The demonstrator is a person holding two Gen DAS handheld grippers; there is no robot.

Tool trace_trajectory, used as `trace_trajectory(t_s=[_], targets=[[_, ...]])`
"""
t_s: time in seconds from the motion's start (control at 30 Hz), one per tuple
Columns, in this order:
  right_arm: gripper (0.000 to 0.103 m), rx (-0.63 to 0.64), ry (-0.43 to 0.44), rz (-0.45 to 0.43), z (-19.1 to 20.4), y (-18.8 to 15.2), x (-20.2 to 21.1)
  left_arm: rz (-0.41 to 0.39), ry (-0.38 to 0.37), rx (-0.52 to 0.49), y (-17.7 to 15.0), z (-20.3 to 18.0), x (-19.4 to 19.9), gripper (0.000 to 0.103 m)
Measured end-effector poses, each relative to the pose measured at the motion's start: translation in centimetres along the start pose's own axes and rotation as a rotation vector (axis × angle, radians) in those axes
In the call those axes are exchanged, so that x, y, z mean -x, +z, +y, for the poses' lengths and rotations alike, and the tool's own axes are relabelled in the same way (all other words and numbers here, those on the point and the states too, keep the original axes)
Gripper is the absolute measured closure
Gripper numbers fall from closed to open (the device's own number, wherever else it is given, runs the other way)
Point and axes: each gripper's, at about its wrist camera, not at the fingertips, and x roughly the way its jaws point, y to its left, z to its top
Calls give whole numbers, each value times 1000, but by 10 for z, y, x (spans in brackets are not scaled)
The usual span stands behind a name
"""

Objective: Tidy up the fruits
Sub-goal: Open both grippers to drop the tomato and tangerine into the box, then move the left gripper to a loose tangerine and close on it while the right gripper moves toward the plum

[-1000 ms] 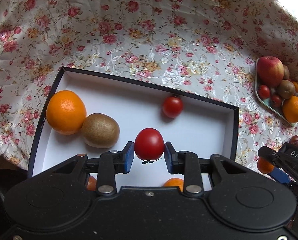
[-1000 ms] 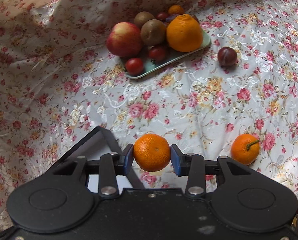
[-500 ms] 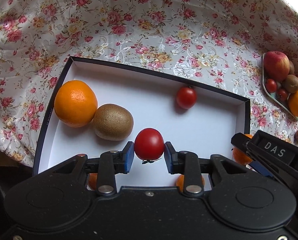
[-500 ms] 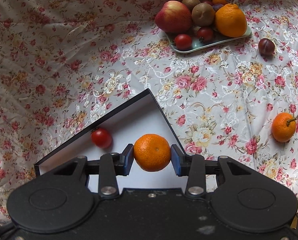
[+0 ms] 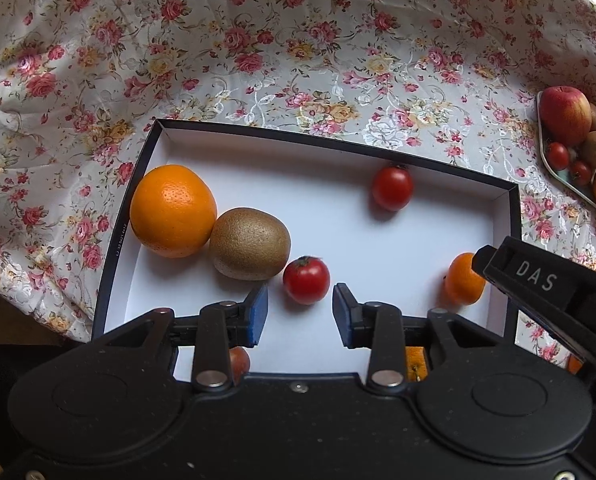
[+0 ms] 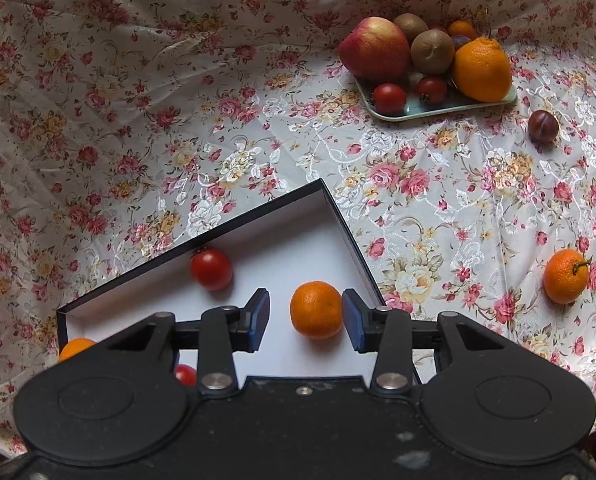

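Note:
A white box with black walls (image 5: 338, 148) (image 6: 340, 216) lies on the flowered cloth. In it are a big orange (image 5: 173, 211), a kiwi (image 5: 250, 249), a far tomato (image 5: 392, 188) (image 6: 211, 269), a near tomato (image 5: 306, 280) and a mandarin (image 5: 463, 284) (image 6: 316, 309). My left gripper (image 5: 300, 315) is open, the near tomato lying free just beyond its pads. My right gripper (image 6: 305, 319) is open too, the mandarin resting on the box floor between its pads, close to the right one. The right gripper's body (image 5: 546, 292) shows at the left view's right edge.
A pale green tray (image 6: 438, 110) (image 5: 566, 176) at the far right holds an apple (image 6: 375, 49), kiwis, a big orange (image 6: 483, 70) and small tomatoes. A dark plum (image 6: 543, 126) and a stemmed mandarin (image 6: 566, 276) lie loose on the cloth. More fruit hides under the left gripper.
Both grippers have opened. The tomato left the left gripper and the mandarin left the right one; both now rest on the box floor. The right gripper moved over the box.

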Motion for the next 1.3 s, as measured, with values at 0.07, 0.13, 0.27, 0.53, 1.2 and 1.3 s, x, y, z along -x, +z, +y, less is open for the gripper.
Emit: trace_trajectory(t_s=[0.07, 0.13, 0.27, 0.53, 1.2, 1.3], targets=[[59, 24, -3, -1, 2, 1, 0, 3, -6, 3, 0, 1, 0, 57], [59, 27, 1, 4, 2, 1, 0, 6, -8, 4, 0, 1, -1, 57], [59, 25, -2, 39, 2, 0, -5, 7, -5, -1, 0, 0, 1, 57], [59, 63, -28, 58, 5, -1, -8, -7, 10, -14, 0, -1, 4, 57], [60, 79, -51, 134, -4, 1, -11, 9, -2, -38, 1, -13, 7, 57], [60, 64, -50, 138, -13, 5, -7, -7, 6, -56, 0, -21, 12, 57]])
